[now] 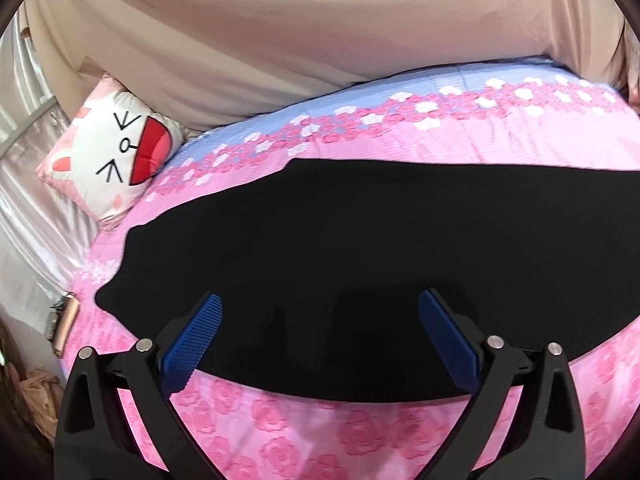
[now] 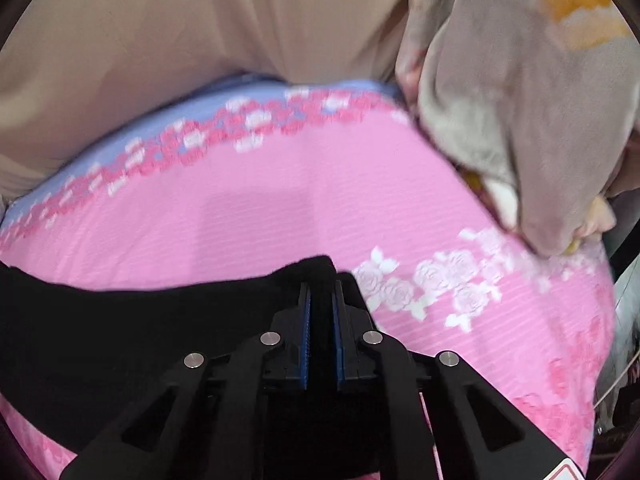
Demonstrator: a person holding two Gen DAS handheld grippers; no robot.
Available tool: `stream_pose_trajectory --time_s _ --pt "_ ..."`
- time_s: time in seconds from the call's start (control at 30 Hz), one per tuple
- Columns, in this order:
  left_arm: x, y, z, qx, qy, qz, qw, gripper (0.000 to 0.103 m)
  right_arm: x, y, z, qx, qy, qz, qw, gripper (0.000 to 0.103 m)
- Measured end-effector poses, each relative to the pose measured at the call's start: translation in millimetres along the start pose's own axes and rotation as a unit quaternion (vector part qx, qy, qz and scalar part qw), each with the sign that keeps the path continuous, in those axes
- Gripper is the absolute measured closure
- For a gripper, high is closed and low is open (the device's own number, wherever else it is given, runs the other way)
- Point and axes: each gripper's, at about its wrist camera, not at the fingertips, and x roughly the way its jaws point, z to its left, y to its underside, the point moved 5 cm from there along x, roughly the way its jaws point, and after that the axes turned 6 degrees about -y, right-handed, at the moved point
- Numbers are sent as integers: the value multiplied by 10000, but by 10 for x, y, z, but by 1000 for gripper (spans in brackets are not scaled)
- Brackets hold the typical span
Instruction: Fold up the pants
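The left tongs (image 1: 320, 312) are held wide apart above the near edge of the black pants (image 1: 360, 240), with nothing gripped between the blue pads (image 1: 196, 344). The right tongs (image 2: 320, 292) are pressed together on a raised end of the pants (image 2: 140, 320), black cloth being pinched between the two pads. The pants are spread flat across the bed (image 1: 400, 144), on a pink rose-patterned cover (image 2: 260, 208) bordered with a pale blue band. A cat-face cushion (image 1: 116, 156) is propped at the far left corner of the bed. A beige curtain (image 1: 300, 40) is hung behind the bed, and a grey flowered blanket (image 2: 520, 100) is heaped at the far right edge.
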Motion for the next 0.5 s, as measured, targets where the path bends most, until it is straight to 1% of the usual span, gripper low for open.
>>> stream_pose_trajectory --time_s 0.03,0.07,0.1,0.13,0.17,0.23,0.27,0.33,0.37,0.4,0.43,0.47,0.5 --pt "15 8 19 -7 -35 7 10000 6 -54 -13 -41 68 8 -113 9999 96" --pt "47 19 42 -27 -52 35 10000 6 -49 -7 -98 117 67 -104 9999 96" --pt "76 26 55 -56 -36 75 9999 6 74 46 -189 187 95 77 9998 95" --pt "97 28 61 -86 -13 106 9999 6 224 123 -250 313 36 292 9991 93" --pt "122 30 64 -120 20 148 9998 6 238 144 -266 377 -62 173 9991 91" --pt "135 27 64 -122 64 179 9997 6 88 121 -218 398 59 56 9992 90" --pt "130 26 79 -128 63 164 9998 6 -73 79 -158 450 83 -168 9988 89" --pt "126 34 125 -176 35 118 9998 6 -324 11 28 277 24 -449 9986 89" --pt "141 45 142 -190 30 139 9997 6 -435 -37 170 158 -86 -588 9981 89" --pt "149 51 149 -201 38 157 9997 6 -534 -102 452 -31 -461 -683 9966 88" --pt "161 63 167 -220 51 182 9996 6 -554 -141 727 -194 -885 -598 9941 88" --pt "171 84 192 -238 63 211 9995 6 -511 -178 1159 -448 -1514 -341 9869 87" --pt "173 102 217 -257 77 219 9994 6 -481 -189 1470 -605 -1892 -212 9798 87"
